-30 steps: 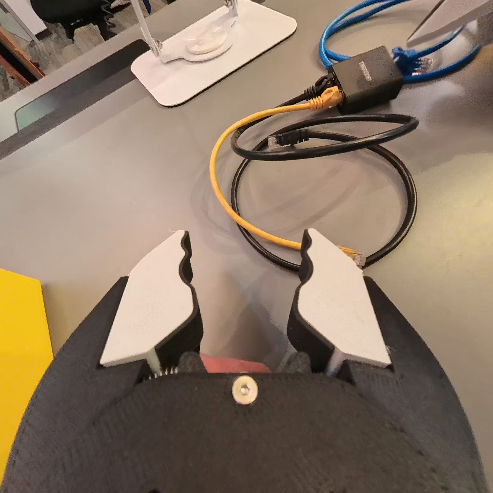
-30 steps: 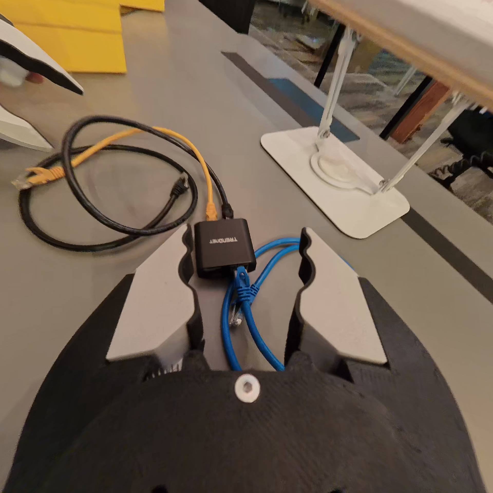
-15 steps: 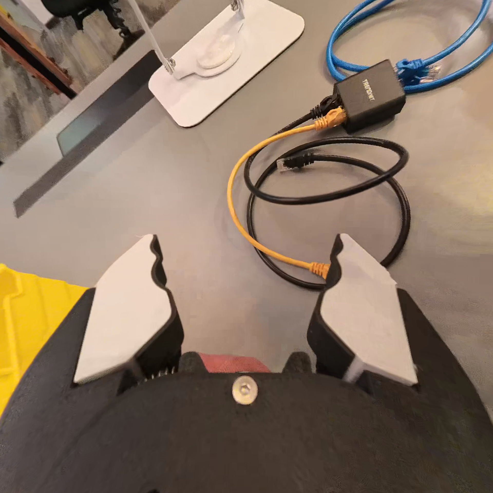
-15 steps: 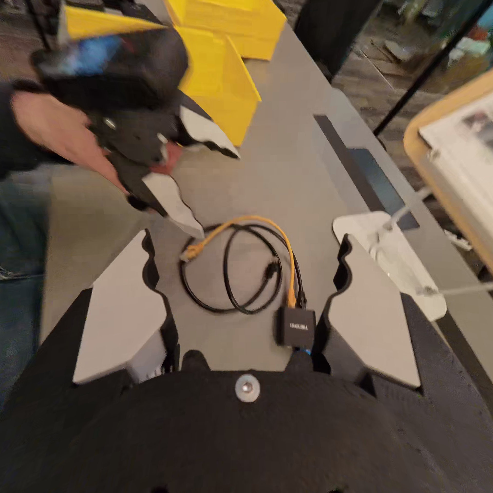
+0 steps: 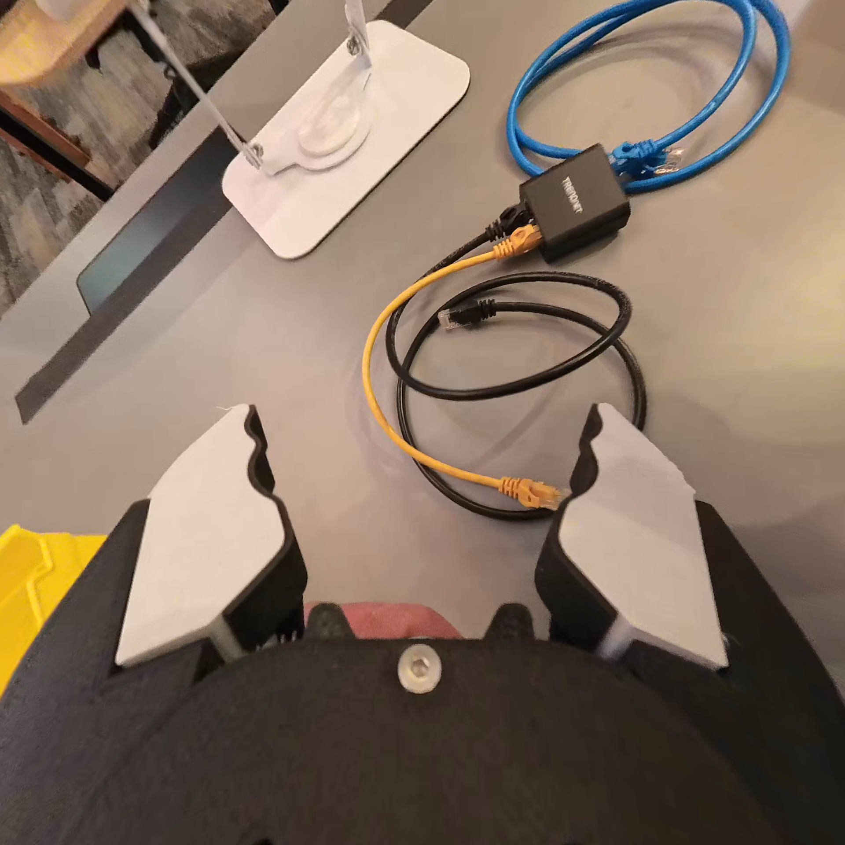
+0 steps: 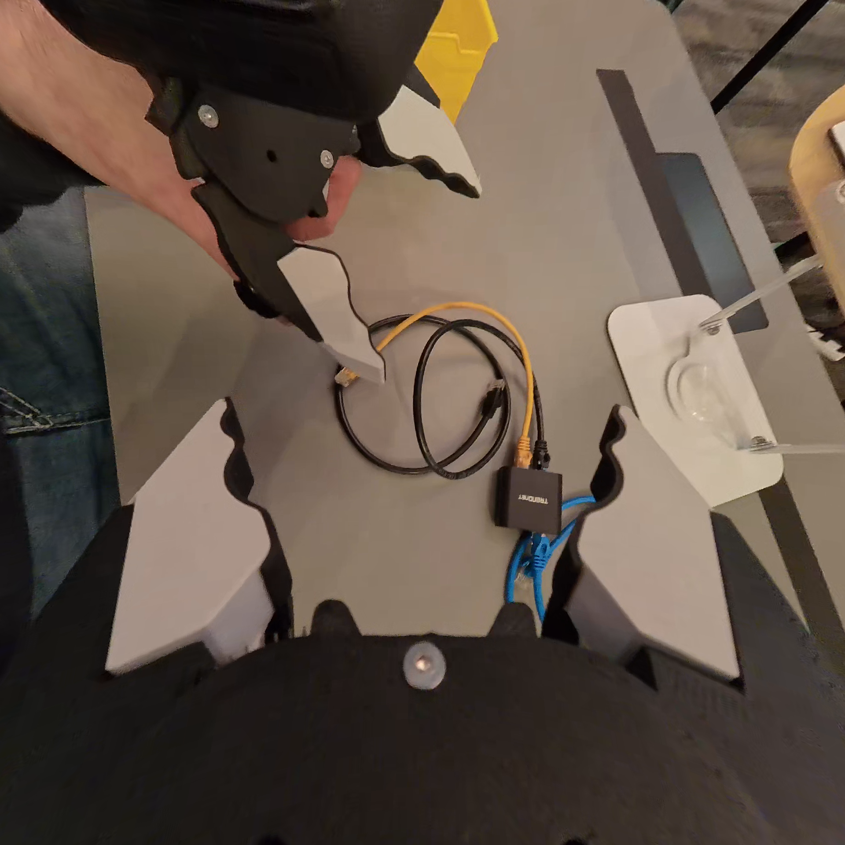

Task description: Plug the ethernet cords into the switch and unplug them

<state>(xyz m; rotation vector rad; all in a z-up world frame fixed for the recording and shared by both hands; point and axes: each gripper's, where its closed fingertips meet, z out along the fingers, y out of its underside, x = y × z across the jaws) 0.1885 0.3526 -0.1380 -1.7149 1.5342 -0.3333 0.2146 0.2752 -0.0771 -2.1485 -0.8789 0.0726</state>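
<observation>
A small black switch [image 5: 575,202] lies on the grey table [image 5: 228,366]; it also shows in the right wrist view [image 6: 528,500]. A yellow cord [image 5: 379,366] and a black cord [image 5: 571,366] are plugged into one side. A blue cord [image 5: 640,91] is plugged into the opposite side. The yellow cord's free plug [image 5: 532,491] and the black cord's free plug [image 5: 459,316] lie loose. My left gripper [image 5: 420,420] is open and empty, raised above the table. My right gripper [image 6: 420,411] is open and empty, high above the switch. In the right wrist view the left gripper [image 6: 425,274] hangs over the yellow free plug [image 6: 345,378].
A white stand base [image 5: 347,137] with clear legs sits at the back of the table. A yellow bin [image 5: 27,576] lies by the left gripper, also seen in the right wrist view [image 6: 452,55]. A dark strip [image 5: 128,283] runs along the table's far edge. Both grippers' tips are roughly 15 cm from the small black switch [image 5: 575,202]. Look for it in the right wrist view [image 6: 527,499] too.
Both grippers have risen and pulled back from the table, and both jaws have opened wider. The switch and cords have not moved.
</observation>
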